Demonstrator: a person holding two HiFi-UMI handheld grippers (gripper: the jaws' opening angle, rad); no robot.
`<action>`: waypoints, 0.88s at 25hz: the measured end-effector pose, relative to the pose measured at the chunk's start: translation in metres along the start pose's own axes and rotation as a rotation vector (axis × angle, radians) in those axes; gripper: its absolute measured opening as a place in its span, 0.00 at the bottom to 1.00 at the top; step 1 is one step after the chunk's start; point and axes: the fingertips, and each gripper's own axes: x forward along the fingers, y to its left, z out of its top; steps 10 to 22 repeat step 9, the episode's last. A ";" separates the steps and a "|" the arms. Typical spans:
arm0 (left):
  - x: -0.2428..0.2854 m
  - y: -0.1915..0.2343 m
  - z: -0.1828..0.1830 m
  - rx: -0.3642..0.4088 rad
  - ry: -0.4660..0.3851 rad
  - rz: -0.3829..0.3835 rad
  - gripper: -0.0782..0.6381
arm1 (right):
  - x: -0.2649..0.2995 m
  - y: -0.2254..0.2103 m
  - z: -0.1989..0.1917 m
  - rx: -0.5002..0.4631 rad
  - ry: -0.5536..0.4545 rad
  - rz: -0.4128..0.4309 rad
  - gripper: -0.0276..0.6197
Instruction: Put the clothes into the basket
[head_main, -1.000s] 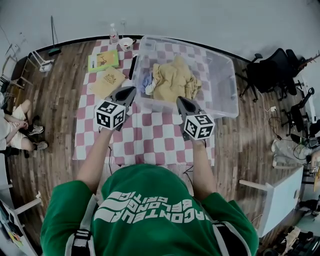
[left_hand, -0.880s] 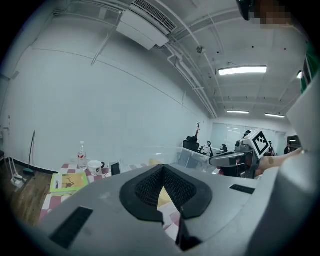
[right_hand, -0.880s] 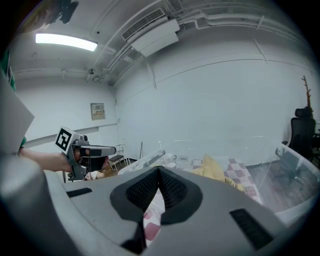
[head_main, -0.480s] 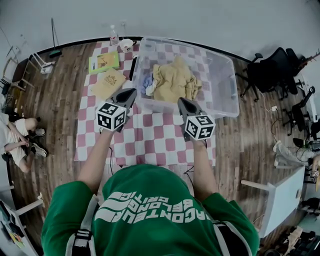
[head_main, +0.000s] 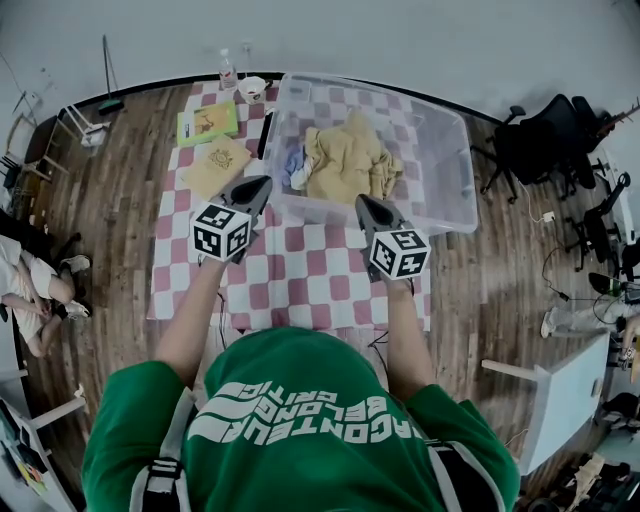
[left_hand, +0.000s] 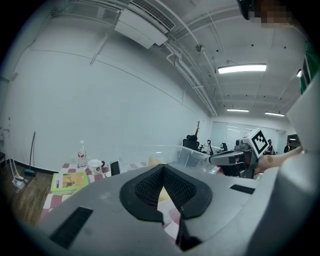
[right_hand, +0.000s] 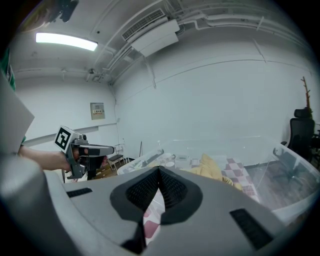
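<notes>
A clear plastic basket (head_main: 440, 150) stands at the far end of the red-and-white checked cloth (head_main: 300, 270). Inside it lie yellow clothes (head_main: 345, 160) and a small blue-white garment (head_main: 296, 165). My left gripper (head_main: 262, 184) hovers just before the basket's near left corner, shut and empty. My right gripper (head_main: 364, 203) hovers at the basket's near wall, also shut with nothing in it. In the left gripper view the jaws (left_hand: 162, 167) meet at the tip, with the basket (left_hand: 150, 152) beyond. In the right gripper view the jaws (right_hand: 159, 171) are closed, with the yellow clothes (right_hand: 212, 167) ahead.
A green book (head_main: 206, 121), a tan book (head_main: 215, 163), a bottle (head_main: 228, 68) and a white mug (head_main: 253, 87) lie on the cloth left of the basket. Office chairs (head_main: 550, 140) stand at the right. A person (head_main: 30, 290) sits at the left.
Both grippers have stayed where they were. The seated person at the left edge has shifted position.
</notes>
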 end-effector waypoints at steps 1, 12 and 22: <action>0.000 0.000 0.000 0.000 0.001 0.001 0.12 | 0.000 0.000 0.000 -0.001 0.001 0.000 0.05; -0.003 0.002 -0.004 -0.003 -0.001 0.002 0.12 | 0.001 0.000 -0.001 -0.002 -0.005 -0.009 0.05; -0.003 0.002 -0.004 -0.003 -0.001 0.002 0.12 | 0.001 0.000 -0.001 -0.002 -0.005 -0.009 0.05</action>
